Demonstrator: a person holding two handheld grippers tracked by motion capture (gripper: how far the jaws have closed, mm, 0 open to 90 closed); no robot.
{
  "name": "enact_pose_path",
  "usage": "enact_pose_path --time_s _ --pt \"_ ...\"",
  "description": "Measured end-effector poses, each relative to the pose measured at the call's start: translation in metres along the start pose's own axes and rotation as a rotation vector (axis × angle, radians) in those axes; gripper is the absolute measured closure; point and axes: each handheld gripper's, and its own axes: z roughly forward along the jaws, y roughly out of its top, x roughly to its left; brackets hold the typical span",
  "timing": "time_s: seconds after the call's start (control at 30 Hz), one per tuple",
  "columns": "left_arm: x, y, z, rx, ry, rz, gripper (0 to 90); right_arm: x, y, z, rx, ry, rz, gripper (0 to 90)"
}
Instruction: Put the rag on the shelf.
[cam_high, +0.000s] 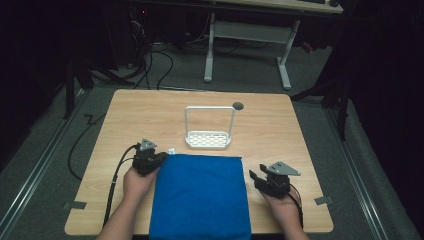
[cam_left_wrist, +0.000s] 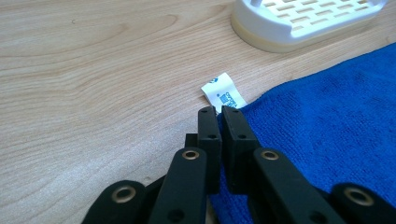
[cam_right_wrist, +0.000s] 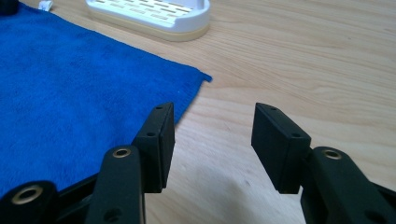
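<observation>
A folded blue towel (cam_high: 200, 195) (cam_left_wrist: 327, 130) (cam_right_wrist: 70, 84) lies flat at the front middle of the wooden table (cam_high: 150, 115). A small white label (cam_left_wrist: 224, 93) sticks out at its far left corner. My left gripper (cam_high: 160, 158) (cam_left_wrist: 220, 114) sits at that corner, its jaws closed together over the towel's edge just behind the label. My right gripper (cam_high: 255, 175) (cam_right_wrist: 212, 121) stands open just off the towel's right edge, with bare wood between its jaws. The left jaw is near the towel's border.
A white slotted rack (cam_high: 208, 138) (cam_left_wrist: 303, 23) (cam_right_wrist: 154, 16) with a tall wire handle stands just beyond the towel, mid-table. A dark round hole (cam_high: 238, 105) lies behind it. Tape marks (cam_high: 75, 205) sit at the front corners. A desk frame (cam_high: 245, 30) stands on the floor beyond.
</observation>
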Motion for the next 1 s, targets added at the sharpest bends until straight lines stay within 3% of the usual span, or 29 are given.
enact_pose_path --time_s 0.17,0.23,0.37,0.67,0.83,1.0 --pt "0.001 0.000 -0.001 -0.007 -0.010 0.001 87.7 0.003 0.010 0.021 0.043 0.008 0.017 51.4" --pt "0.000 -0.001 -0.001 -0.008 -0.012 0.010 87.7 0.001 0.014 0.032 0.053 0.020 0.057 52.9" --pt "0.000 -0.001 -0.002 -0.014 -0.012 0.014 87.7 0.000 0.021 0.046 0.073 0.024 0.076 53.7" --pt "0.000 -0.002 -0.003 -0.025 -0.020 0.011 87.6 0.002 0.033 0.070 0.120 0.018 0.092 54.7" --pt "0.000 -0.002 -0.003 -0.029 -0.021 0.009 87.6 0.004 0.034 0.076 0.133 0.010 0.089 60.1" --pt "-0.001 -0.002 -0.003 -0.028 -0.022 0.015 87.5 0.007 0.034 0.075 0.139 -0.005 0.067 71.6"
